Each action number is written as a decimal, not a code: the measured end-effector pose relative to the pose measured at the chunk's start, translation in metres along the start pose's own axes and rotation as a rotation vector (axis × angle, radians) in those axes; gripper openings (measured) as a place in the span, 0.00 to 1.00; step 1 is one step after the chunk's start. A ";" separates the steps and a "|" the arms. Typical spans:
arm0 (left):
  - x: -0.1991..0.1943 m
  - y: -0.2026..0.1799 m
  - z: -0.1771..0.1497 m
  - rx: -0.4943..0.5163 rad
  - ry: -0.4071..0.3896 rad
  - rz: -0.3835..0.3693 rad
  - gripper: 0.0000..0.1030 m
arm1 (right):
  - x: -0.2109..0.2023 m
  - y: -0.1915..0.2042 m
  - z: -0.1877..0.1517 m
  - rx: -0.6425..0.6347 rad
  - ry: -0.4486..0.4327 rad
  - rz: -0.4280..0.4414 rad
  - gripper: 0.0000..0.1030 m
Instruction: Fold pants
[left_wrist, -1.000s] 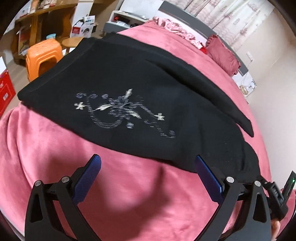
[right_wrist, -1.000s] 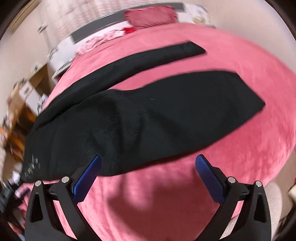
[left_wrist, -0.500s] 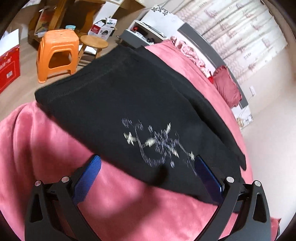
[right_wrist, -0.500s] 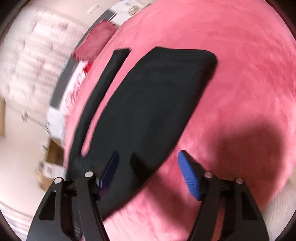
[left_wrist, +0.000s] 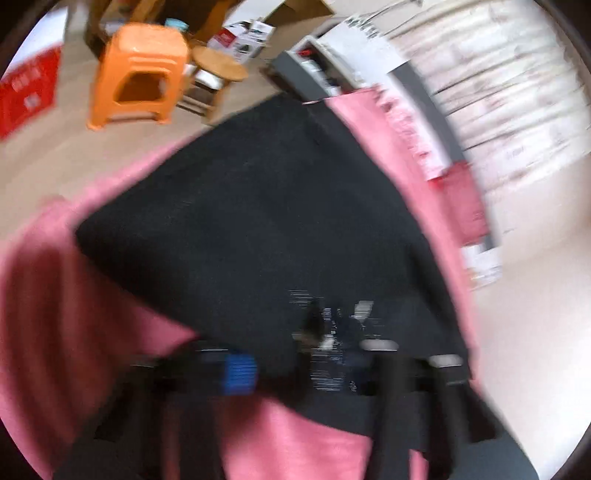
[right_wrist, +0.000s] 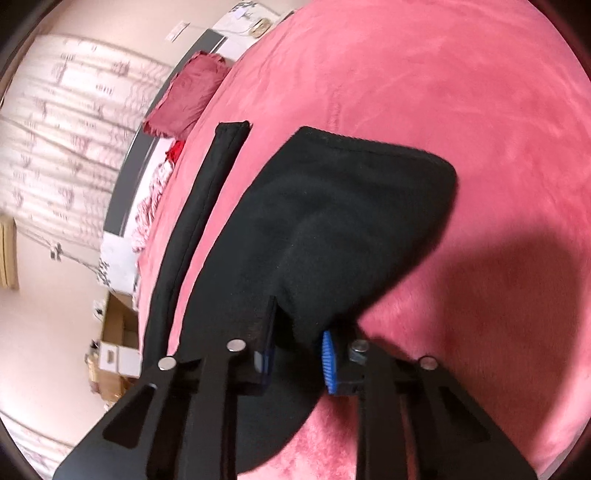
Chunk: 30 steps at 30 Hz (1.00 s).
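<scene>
Pants (left_wrist: 258, 236) lie spread flat on the pink bedspread (left_wrist: 66, 317) in my left wrist view, which is badly blurred, so whether my left gripper (left_wrist: 332, 365) is open or closed I cannot tell. Right wrist view: my right gripper (right_wrist: 297, 354) pinches a leg's edge (fabric bunched between the pads), both legs unfolded; folding has barely begun, I judge.

Honestly nothing readable here; the red box (left_wrist: 27, 94) at upper left of the left wrist view has pale characters, but they're smeared by blur. Same for the white carton (left_wrist: 243, 37) up top; markings only.
</scene>
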<state>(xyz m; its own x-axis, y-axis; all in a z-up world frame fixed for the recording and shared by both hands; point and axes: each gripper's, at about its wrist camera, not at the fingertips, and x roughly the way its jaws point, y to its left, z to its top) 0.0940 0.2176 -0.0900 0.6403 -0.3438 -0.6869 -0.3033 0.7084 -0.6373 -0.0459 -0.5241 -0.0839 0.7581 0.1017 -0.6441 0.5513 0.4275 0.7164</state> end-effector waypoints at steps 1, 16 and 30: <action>-0.001 0.003 0.001 -0.015 0.007 -0.023 0.16 | -0.004 0.003 0.001 -0.022 -0.007 -0.007 0.15; -0.071 -0.008 -0.003 0.236 0.105 -0.021 0.07 | -0.057 0.013 0.016 -0.140 -0.051 -0.045 0.07; -0.056 0.028 -0.038 0.212 0.259 0.086 0.08 | -0.053 -0.053 0.005 -0.035 -0.017 -0.185 0.13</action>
<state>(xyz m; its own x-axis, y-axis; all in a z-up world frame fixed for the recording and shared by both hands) 0.0234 0.2331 -0.0824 0.4098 -0.4033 -0.8182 -0.1779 0.8444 -0.5053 -0.1130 -0.5569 -0.0865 0.6512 0.0036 -0.7589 0.6694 0.4683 0.5767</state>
